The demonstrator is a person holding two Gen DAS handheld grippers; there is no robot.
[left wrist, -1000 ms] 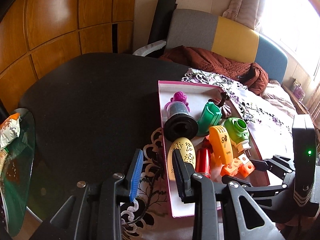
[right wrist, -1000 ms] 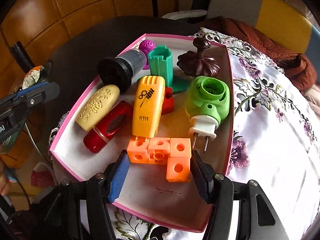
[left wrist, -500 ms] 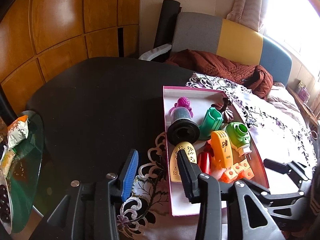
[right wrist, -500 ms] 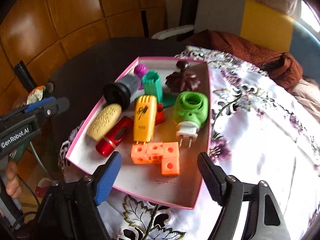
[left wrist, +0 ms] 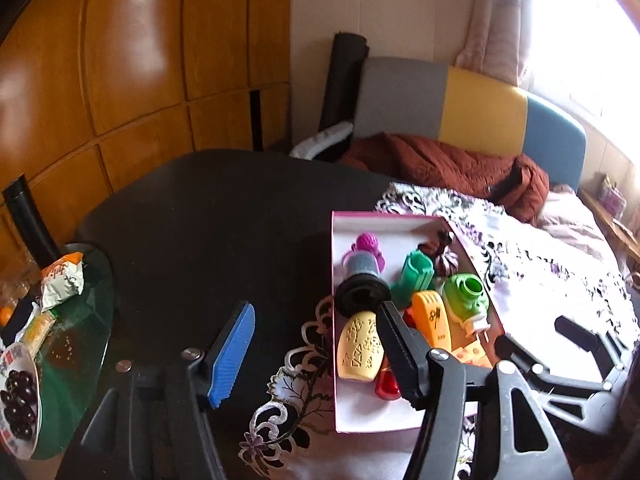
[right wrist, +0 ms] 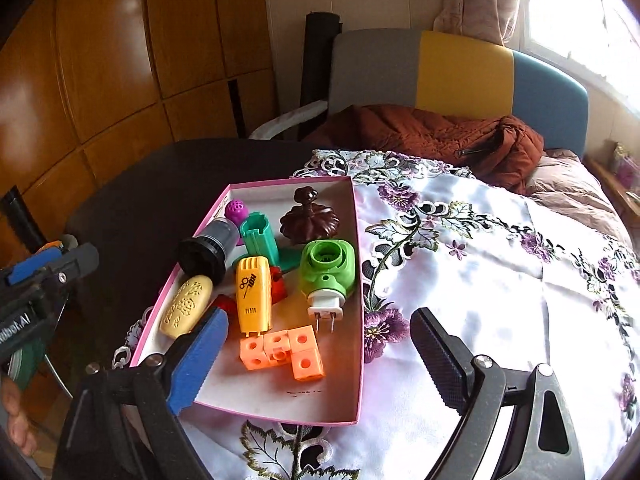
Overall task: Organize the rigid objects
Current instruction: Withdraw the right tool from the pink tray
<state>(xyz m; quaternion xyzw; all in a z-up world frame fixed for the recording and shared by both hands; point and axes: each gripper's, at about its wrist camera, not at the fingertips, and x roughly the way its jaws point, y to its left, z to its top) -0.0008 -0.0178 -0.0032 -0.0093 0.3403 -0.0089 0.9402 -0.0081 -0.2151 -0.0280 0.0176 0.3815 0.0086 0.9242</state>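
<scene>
A pink-rimmed box (right wrist: 280,418) on the embroidered cloth holds an orange cube cluster (right wrist: 280,350), a green plug-in device (right wrist: 328,268), an orange shaver-shaped piece (right wrist: 253,292), a yellow oval case (right wrist: 186,306), a black-and-grey cylinder (right wrist: 204,254), a teal holder (right wrist: 260,238) and a brown knobbed lid (right wrist: 308,218). My right gripper (right wrist: 318,360) hovers above the box's near end. Its jaws are opening wide, with nothing gripped. My left gripper (left wrist: 316,344) hangs over the box's left wall (left wrist: 334,280). Its jaws are also opening and hold nothing.
The box sits on a round black table (left wrist: 200,220) half covered by a white floral cloth (right wrist: 480,260). A glass side table (left wrist: 80,320) with snack packets and a plate of dark fruit stands at the left. A sofa with a brown jacket (right wrist: 440,136) lies behind.
Both grippers have risen and drawn back from the box. The right pads, which stood close beside the orange cubes, have spread wide; the left jaws have widened too.
</scene>
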